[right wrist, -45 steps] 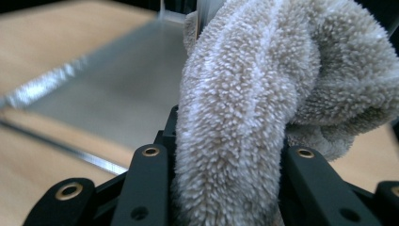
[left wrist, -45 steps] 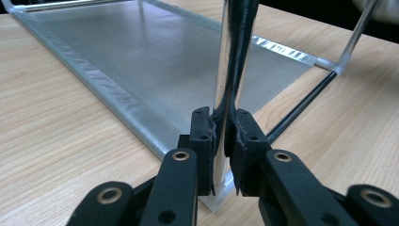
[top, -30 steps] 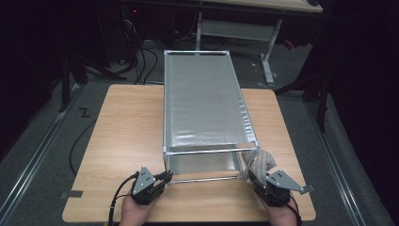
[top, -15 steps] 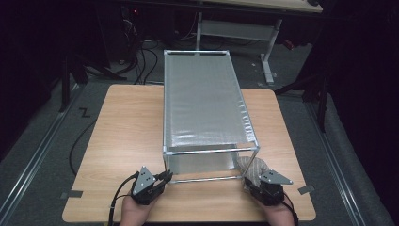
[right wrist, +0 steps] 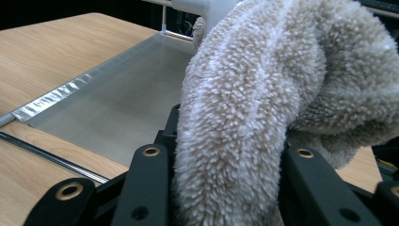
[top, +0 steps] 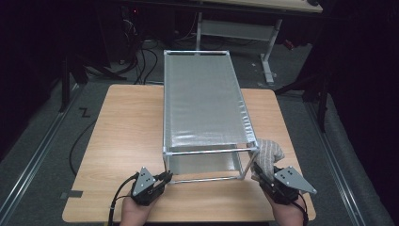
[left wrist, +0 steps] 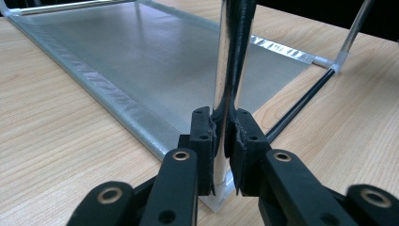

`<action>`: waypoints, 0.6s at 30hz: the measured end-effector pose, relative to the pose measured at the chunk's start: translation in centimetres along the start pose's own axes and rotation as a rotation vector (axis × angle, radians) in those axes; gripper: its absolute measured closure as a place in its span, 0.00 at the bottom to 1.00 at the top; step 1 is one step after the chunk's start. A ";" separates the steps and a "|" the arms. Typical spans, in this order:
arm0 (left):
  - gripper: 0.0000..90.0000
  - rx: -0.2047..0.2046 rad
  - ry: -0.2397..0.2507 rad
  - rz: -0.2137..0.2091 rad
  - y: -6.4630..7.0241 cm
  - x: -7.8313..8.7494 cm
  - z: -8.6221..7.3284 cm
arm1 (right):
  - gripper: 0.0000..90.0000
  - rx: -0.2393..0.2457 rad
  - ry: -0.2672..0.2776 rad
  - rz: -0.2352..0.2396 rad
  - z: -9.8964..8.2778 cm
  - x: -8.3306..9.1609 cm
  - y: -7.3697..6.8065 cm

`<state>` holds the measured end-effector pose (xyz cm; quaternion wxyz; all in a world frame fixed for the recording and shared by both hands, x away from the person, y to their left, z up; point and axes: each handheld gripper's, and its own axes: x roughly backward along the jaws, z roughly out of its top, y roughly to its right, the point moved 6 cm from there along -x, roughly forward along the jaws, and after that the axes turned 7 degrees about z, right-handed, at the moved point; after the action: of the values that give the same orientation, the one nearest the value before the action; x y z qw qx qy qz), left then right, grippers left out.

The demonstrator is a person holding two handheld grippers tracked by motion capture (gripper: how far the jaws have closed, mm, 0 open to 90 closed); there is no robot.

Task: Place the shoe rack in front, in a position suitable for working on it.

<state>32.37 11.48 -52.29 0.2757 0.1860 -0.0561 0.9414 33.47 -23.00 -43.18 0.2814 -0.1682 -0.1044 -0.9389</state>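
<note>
Cloth, a fluffy beige-grey terry rag (top: pixel 269 153), now sits higher than a second ago: the right gripper (top: pixel 261 173) has lifted it from beside the lower bar to the near right corner of the top shelf, jaws pinching the bunched fabric. The left gripper (top: pixel 165 177) has not shifted; its jaws are pressed together on the shiny near left upright post (left wrist: pixel 225 70) of the two-tier metal-tube rack with silver-grey fabric shelves (top: pixel 202 99), just above the white corner joint. The rack stands lengthwise in the middle of the light wooden table (top: pixel 127 127), its near end close to both hands. In the right gripper view the rag (right wrist: pixel 263 103) bulges between the jaws and covers their tips and most of the rack's corner. In the left gripper view the post hides part of the lower shelf, and its top runs out of frame. Beyond the table, a dark floor with black cables (top: pixel 141 56) and a white desk frame (top: pixel 235 28) are dim and hard to read.
</note>
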 end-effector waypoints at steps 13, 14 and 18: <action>0.89 -0.005 -0.011 -0.002 0.0 -0.1 0.1 | 0.73 -0.059 -0.242 0.091 -6.5 -3.6 0.0; 0.89 -0.005 -0.011 -0.002 0.0 -0.1 0.1 | 0.73 -0.061 -0.270 0.110 -7.2 -4.0 0.1; 0.89 -0.006 -0.012 -0.003 0.0 -0.1 0.1 | 0.73 -0.088 -0.317 0.143 -8.6 -4.7 0.1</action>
<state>32.49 11.35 -52.22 0.2771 0.1908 -0.0606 0.9397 34.99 -23.30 -52.83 0.3200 -0.3333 -0.0940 -0.8818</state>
